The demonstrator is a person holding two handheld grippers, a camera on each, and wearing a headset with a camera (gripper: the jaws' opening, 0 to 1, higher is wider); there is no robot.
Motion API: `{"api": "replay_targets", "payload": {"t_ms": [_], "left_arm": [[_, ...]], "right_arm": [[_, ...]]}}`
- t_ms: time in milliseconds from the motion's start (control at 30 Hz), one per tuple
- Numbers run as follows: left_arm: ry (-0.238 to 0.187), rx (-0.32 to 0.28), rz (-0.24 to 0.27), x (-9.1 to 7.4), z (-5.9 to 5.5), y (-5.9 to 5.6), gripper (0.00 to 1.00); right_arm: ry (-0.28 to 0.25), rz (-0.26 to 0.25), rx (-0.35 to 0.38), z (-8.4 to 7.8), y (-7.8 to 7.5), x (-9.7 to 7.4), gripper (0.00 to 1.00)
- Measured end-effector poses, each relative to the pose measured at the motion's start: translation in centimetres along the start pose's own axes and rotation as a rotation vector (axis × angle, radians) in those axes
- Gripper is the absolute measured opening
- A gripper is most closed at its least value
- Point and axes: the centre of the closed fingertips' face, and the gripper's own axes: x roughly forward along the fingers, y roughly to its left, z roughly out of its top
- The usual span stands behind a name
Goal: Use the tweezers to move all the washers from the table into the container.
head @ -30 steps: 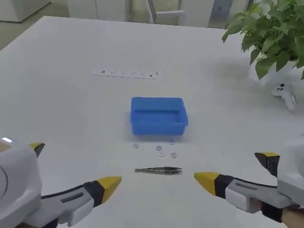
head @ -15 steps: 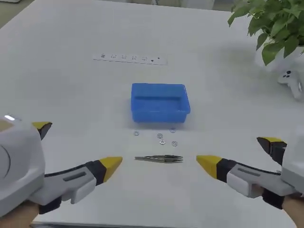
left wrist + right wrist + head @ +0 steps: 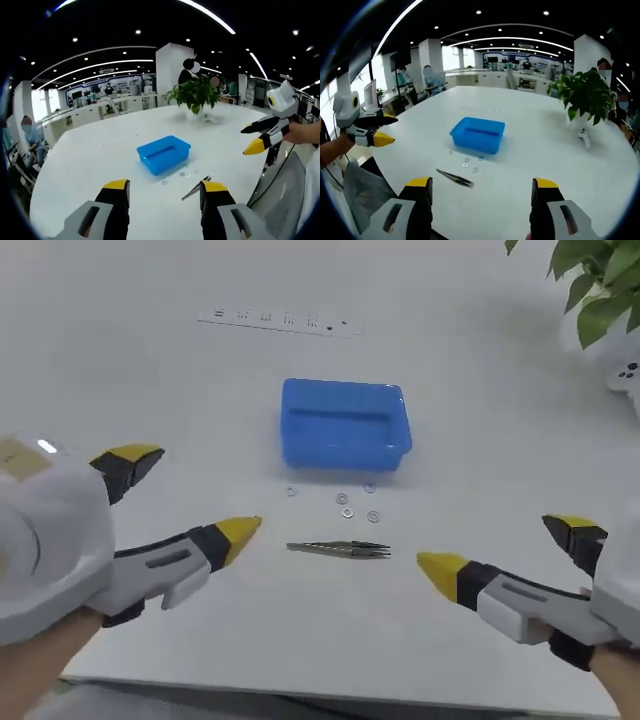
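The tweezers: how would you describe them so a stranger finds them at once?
On the white table, find the blue container. On the person's side of it lie a few washers, and just beyond those, nearer the person, the tweezers. They are the one long, thin, dark piece; the washers are tiny rings.

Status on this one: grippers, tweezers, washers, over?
Left gripper open, right gripper open, both empty. Tweezers lying untouched between them; washers loose between tweezers and blue container. No obstruction seen.
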Motion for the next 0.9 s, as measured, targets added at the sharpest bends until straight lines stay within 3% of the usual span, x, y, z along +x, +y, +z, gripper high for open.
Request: {"api": "replay_targets", "payload": {"t_ms": [67,133,233,300,367,400,533,800,900], "left_arm": [[0.057,0.026,-0.047,0.9,-0.8,-0.2,0.45],[0.072,0.061,-0.090,1.7,-1.0,-0.5,0.38],[0.145,0.099,-0.172,2.8,-2.1,-1.3,0.31],[0.164,0.118,-0.228,3.6,-2.4,-1.9,0.21],[0.179,0.125,-0.264,4.6,-3.0,-2.3,0.18],[0.210,0.122,-0.288,4.9,-3.5,-2.6,0.18],[0.259,0.195,-0.334,6.4,-4.9,-3.0,0.17],[0.300,0.252,-0.407,8.7,-6.8,-4.2,0.10],[0.335,0.276,-0.424,9.5,-7.8,-4.4,0.09]], "right_arm": [[0.006,-0.004,0.000,-0.2,-0.2,0.3,0.79],[0.017,-0.006,-0.006,-0.4,-0.3,0.5,0.79],[0.023,-0.003,-0.009,-0.5,-0.3,0.6,0.79],[0.028,-0.004,-0.009,-0.6,-0.3,0.6,0.79],[0.034,-0.003,-0.008,-0.8,-0.3,0.7,0.79],[0.038,-0.005,-0.006,-1.0,-0.4,0.7,0.79],[0.052,-0.002,-0.008,-1.3,-0.4,0.7,0.79],[0.068,-0.010,-0.004,-1.9,-0.7,0.7,0.79],[0.070,-0.007,-0.002,-2.0,-0.6,0.7,0.79]]}}
